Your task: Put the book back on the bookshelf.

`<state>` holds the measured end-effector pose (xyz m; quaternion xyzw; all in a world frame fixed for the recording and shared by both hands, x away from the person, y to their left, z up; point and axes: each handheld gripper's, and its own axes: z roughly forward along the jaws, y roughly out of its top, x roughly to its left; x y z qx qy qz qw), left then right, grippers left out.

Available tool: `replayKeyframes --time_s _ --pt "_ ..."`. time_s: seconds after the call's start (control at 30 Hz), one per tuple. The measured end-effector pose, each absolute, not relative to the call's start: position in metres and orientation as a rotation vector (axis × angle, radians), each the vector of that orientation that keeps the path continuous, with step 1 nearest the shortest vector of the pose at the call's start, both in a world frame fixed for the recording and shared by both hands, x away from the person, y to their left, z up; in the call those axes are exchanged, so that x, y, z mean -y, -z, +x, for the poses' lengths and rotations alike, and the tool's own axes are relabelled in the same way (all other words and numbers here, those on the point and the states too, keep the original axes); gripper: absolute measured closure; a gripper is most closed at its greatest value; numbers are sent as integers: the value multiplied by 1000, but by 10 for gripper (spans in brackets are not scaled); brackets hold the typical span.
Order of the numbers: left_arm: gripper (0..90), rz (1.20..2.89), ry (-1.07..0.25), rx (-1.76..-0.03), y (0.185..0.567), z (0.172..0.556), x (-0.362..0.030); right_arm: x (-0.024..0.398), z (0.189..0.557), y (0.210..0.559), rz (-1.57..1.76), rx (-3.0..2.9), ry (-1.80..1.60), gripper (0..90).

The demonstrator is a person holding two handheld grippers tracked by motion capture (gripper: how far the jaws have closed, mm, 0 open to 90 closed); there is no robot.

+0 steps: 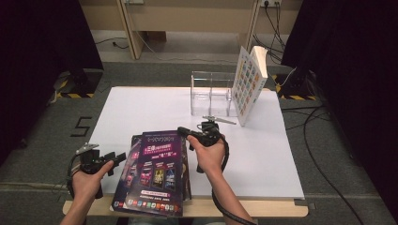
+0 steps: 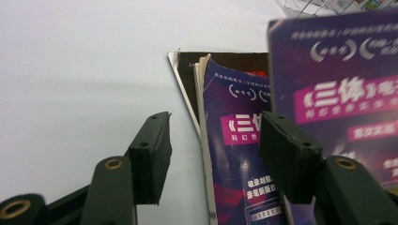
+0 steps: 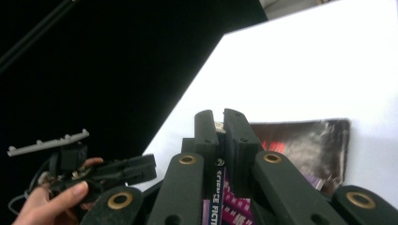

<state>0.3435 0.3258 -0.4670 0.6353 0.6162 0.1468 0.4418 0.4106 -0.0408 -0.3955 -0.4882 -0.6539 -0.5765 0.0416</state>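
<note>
White surface (image 1: 141, 108) in a curtained bay, grey floor around it, dark drapes on both sides. At the far edge stands a clear acrylic rack (image 1: 211, 93) with one book (image 1: 248, 82) leaning upright against its right end.

Item in hand: the top purple magazine (image 1: 157, 173) of a small stack (image 1: 133, 161) lying at the near edge, just left of centre. Judged thin, light and limp, with a glossy cover that looks likely to slide against the copies beneath it. A single-corner hold would probably let it sag and fan open; the bound spine edge is the soundest place to grip, with a second hold on the opposite side if it is to be stood on end.

Right gripper (image 1: 185, 132): clenched on the far edge of the top magazine; in the right gripper view its pads (image 3: 206, 129) are pressed nearly together with the printed spine (image 3: 218, 187) between them, and that edge is raised off the stack.

Left gripper (image 1: 117, 158): released, jaws spread, sitting low at the stack's left edge. In the left gripper view its pads (image 2: 152, 157) straddle the edge of a lower copy (image 2: 234, 154) without pressing on it; the lifted cover (image 2: 338, 79) hangs above to the right.
</note>
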Motion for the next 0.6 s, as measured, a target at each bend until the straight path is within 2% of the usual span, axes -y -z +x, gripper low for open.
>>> replayKeyframes --time_s 0.6 --pt "440 1589 -356 -1529 470 345 -323 75 420 339 -1588 2135 1962 851"
